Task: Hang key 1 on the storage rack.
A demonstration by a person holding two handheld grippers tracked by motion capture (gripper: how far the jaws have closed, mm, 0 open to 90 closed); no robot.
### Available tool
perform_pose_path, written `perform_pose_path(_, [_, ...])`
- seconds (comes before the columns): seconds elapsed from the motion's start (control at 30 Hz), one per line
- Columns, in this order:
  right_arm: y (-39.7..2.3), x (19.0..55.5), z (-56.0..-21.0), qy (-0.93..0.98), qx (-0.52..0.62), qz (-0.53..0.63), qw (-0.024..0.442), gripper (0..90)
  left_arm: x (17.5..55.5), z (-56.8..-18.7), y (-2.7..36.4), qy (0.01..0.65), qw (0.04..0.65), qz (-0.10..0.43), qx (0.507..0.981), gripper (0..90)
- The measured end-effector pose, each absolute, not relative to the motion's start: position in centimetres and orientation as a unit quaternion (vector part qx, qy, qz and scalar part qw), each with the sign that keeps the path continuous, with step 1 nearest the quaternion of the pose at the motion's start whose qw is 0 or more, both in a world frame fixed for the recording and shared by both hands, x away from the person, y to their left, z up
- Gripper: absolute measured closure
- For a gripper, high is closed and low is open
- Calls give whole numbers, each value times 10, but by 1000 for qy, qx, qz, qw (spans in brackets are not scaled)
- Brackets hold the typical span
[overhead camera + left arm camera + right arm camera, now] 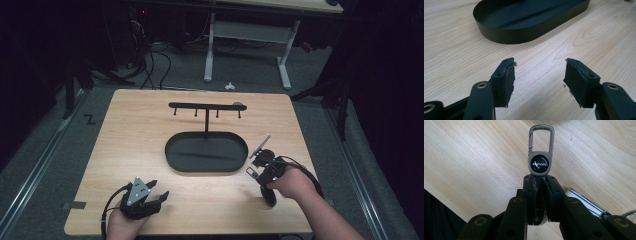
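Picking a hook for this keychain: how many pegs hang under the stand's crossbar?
4, under the crossbar: far left peg, left-of-post peg, right-of-post peg, far right peg. None seem hidden.

A light wooden table (130, 125) bears a black oval tray stand (206, 152).

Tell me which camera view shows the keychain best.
The right gripper view: the keychain stands large and sharp above the right gripper, jaws clamped on its lower end, carabiner clip and round badge clear. The high view shows it as a small grey sliver beside the black tray.
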State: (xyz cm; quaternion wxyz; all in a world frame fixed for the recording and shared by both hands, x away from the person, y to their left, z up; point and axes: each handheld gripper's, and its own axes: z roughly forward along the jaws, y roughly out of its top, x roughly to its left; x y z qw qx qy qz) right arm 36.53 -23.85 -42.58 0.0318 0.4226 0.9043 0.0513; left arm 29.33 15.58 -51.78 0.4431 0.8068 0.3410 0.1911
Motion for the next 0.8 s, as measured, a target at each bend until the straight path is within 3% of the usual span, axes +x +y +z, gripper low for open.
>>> perform_pose_path(0.8, [-230,372,-390,901,420,92,54,804,294,-518,156,340,442,191,808,415])
